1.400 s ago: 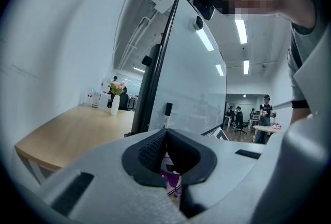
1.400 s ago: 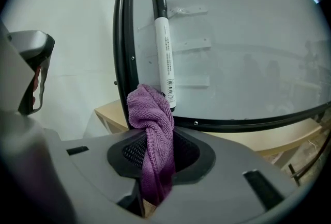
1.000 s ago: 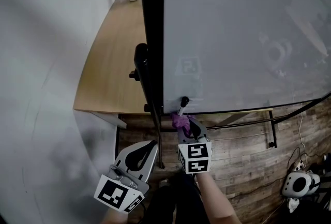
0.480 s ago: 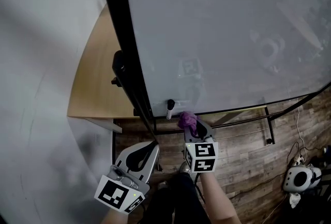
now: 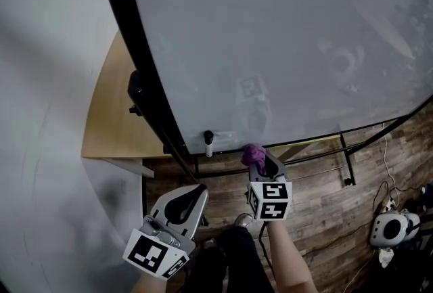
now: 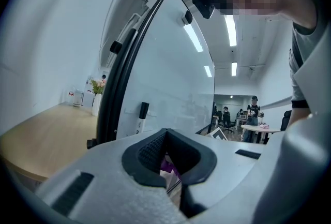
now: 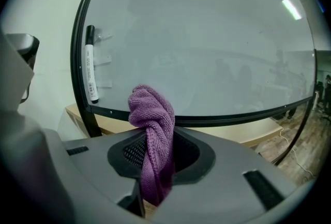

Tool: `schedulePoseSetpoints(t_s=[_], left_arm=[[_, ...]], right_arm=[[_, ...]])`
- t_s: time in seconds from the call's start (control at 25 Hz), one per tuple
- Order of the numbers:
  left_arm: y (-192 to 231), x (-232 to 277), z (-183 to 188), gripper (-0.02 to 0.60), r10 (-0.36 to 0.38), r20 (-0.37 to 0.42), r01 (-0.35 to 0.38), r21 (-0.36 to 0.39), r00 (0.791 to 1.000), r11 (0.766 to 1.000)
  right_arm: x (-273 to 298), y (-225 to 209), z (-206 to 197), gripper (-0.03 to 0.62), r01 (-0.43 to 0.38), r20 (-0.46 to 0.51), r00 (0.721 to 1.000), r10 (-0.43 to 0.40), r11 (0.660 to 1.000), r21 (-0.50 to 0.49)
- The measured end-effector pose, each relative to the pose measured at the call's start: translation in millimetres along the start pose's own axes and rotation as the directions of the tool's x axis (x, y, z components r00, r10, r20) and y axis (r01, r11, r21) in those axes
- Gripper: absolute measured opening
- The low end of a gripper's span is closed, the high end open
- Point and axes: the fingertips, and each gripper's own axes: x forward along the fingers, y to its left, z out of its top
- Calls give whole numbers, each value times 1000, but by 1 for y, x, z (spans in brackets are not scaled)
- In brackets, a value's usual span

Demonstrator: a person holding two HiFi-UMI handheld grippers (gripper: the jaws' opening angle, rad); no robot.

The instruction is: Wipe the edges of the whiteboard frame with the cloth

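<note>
Dark wood-plank floor [image 5: 318, 204] lies under a glossy grey whiteboard [image 5: 284, 34] edged by a thin black frame [image 5: 137, 48]. At its lower edge is the purple knitted cloth [image 5: 254, 152], twisted into a ribbed rope and pinched between the jaws of the right gripper [image 5: 260, 163]. Lower left, well apart from the board, the left gripper [image 5: 183, 205] is closed on nothing.

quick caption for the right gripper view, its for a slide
Right gripper shut on a purple cloth, held at the whiteboard's black bottom frame, with a marker at the board's left edge.
</note>
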Motion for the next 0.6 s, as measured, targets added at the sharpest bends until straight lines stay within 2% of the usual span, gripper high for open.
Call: schedulePoseSetpoints(t_s=[0.2,0.6], left_arm=[[-8,7,1,17,-7,-2,7,7,1000,1000],[-37,46,8,17,31,17,-31,-6,999,1000]], right_arm=[[-1,-8,0,91,-1,-4,1000,1,1000,3],[-5,-32,1,92,-70,-15,997,70,997,-30]])
